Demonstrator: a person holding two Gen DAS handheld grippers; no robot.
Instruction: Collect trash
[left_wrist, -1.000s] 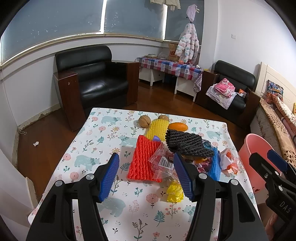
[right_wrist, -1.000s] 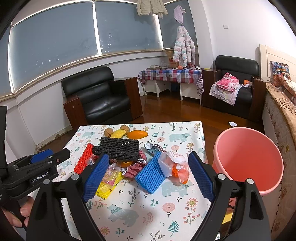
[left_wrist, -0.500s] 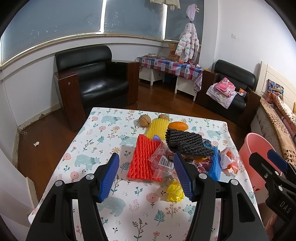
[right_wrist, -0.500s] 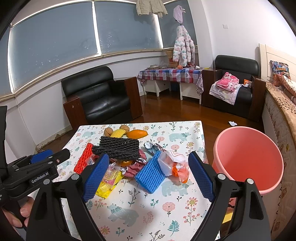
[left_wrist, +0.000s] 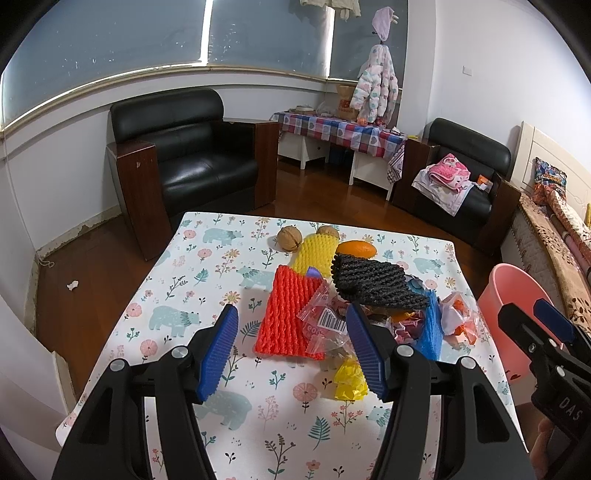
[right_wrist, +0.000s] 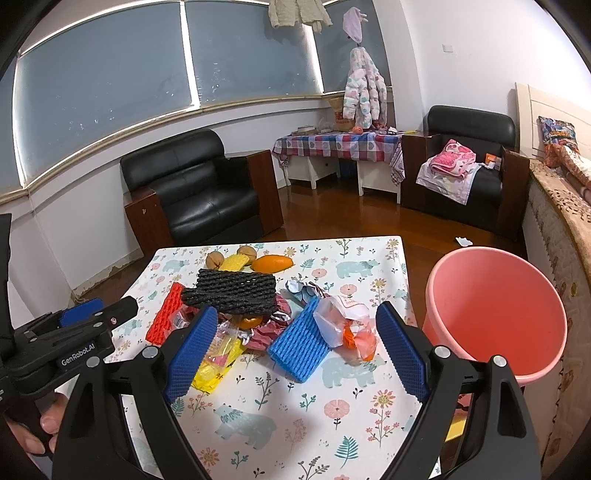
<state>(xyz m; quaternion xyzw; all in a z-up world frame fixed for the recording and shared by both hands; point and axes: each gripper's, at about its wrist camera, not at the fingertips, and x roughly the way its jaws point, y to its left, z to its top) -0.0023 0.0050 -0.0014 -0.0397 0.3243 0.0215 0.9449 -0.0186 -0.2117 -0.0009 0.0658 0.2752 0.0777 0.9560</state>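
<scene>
Both grippers hang over the near edge of the table (right_wrist: 280, 435), which wears a floral cloth with pale bears. The left gripper (left_wrist: 291, 350) is spread wide with nothing between its blue pads, poised above the cloth just short of the litter. The right gripper (right_wrist: 295, 356) is likewise wide open and empty, aimed at the right half of the heap.

The trash lies in a loose pile around the middle of the table, leaning toward its right edge. Nearest is a crumpled yellow wrapper (right_wrist: 216, 363), and beside it a blue foam net (right_wrist: 299, 341) propped at a tilt. Touching the net's right side is a clear plastic bag (right_wrist: 341, 323) with orange scraps inside. On the left flank a red foam net (left_wrist: 286, 314) lies flat, a clear barcode wrapper (left_wrist: 325, 319) overlapping its right edge. A black foam net (right_wrist: 232, 291) sits on top of the pile's middle, covering reddish foil and other scraps I can't make out.

Toward the far edge lie a yellow foam net (left_wrist: 314, 251), two walnuts (left_wrist: 290, 239) either side of it, and an orange peel (right_wrist: 271, 263).

Off the table's right edge stands a pink bucket (right_wrist: 495, 314), mouth open and empty as far as I can see.
</scene>
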